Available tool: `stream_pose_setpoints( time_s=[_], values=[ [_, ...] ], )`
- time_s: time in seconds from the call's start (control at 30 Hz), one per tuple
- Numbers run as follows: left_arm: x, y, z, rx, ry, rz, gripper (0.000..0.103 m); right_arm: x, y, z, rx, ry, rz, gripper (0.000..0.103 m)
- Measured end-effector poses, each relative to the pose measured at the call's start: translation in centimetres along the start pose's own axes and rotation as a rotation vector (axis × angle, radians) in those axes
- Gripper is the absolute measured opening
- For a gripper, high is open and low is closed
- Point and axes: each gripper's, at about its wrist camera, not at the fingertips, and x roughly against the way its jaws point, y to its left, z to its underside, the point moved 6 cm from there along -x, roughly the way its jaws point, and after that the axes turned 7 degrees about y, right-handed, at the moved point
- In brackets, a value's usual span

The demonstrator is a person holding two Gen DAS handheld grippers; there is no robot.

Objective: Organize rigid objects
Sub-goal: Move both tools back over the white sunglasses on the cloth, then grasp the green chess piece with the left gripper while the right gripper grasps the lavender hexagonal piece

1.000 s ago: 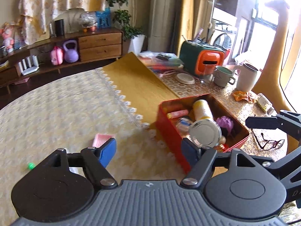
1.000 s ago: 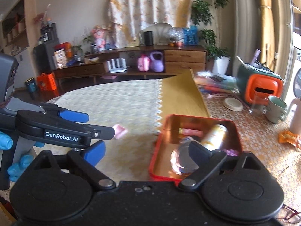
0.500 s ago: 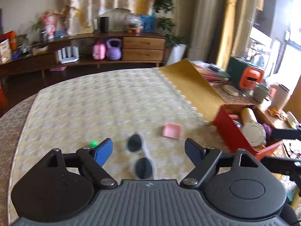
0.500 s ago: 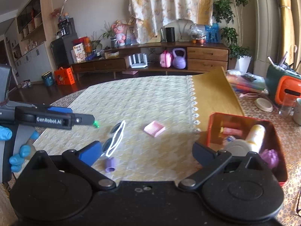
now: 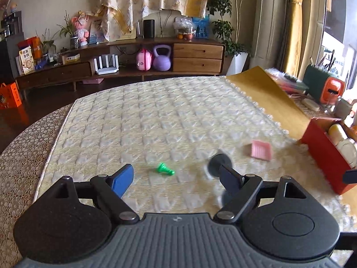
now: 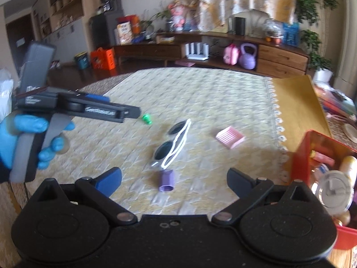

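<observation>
A small green piece [image 5: 164, 169] lies on the cream tablecloth between and just beyond the fingers of my open, empty left gripper [image 5: 176, 179]; it also shows in the right wrist view [image 6: 147, 118]. White-framed sunglasses [image 6: 173, 144], a purple piece [image 6: 167, 180] and a pink comb-like piece [image 6: 229, 137] lie ahead of my open, empty right gripper [image 6: 175, 177]. The sunglasses [image 5: 219, 164] sit partly behind my left gripper's right finger. The red box [image 6: 301, 154] with several items stands at the right.
The left gripper [image 6: 133, 112] and a blue-gloved hand [image 6: 29, 125] show at the left of the right wrist view. A folded yellow cloth [image 5: 265, 89] lies behind the box. A low wooden cabinet [image 5: 196, 55] stands beyond the table.
Both grippers have swung left, away from the red box. The green piece now sits between the left gripper's fingers, and the sunglasses and purple piece have come into the right gripper's view.
</observation>
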Motion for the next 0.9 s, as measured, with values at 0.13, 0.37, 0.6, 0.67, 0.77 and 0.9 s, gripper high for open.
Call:
stream_pose_setpoints(
  time_s=[0.13, 0.37, 0.6, 0.67, 0.77, 0.9],
  values=[
    [-2.2, 0.7, 0.5, -0.008, 0.017, -0.007, 0.084, -1.4, 0.2, 0.0, 0.027, 0.037, -0.013, 0.097],
    [-5.3, 1.6, 1.1, -0.014, 0.04, -0.016, 0.084, -3.9, 0.3, 0.2, 0.054, 0.094, -0.037, 0.085],
    [-7.1, 1.6, 1.2, -0.047, 0.029, -0.016, 0.084, -5.6, 0.4, 0.3, 0.065, 0.128, -0.059, 0.072],
    [-7.6, 1.6, 1.2, -0.061, 0.027, -0.021, 0.084, -5.9, 0.5, 0.3, 0.067, 0.138, -0.065, 0.068],
    [-8.1, 1.3, 1.3, -0.08, 0.029, -0.021, 0.084, -6.4, 0.5, 0.4, 0.069, 0.151, -0.071, 0.06],
    [-8.6, 1.0, 1.2, -0.099, 0.019, -0.033, 0.084, -7.0, 0.5, 0.5, 0.072, 0.167, -0.073, 0.052]
  ],
)
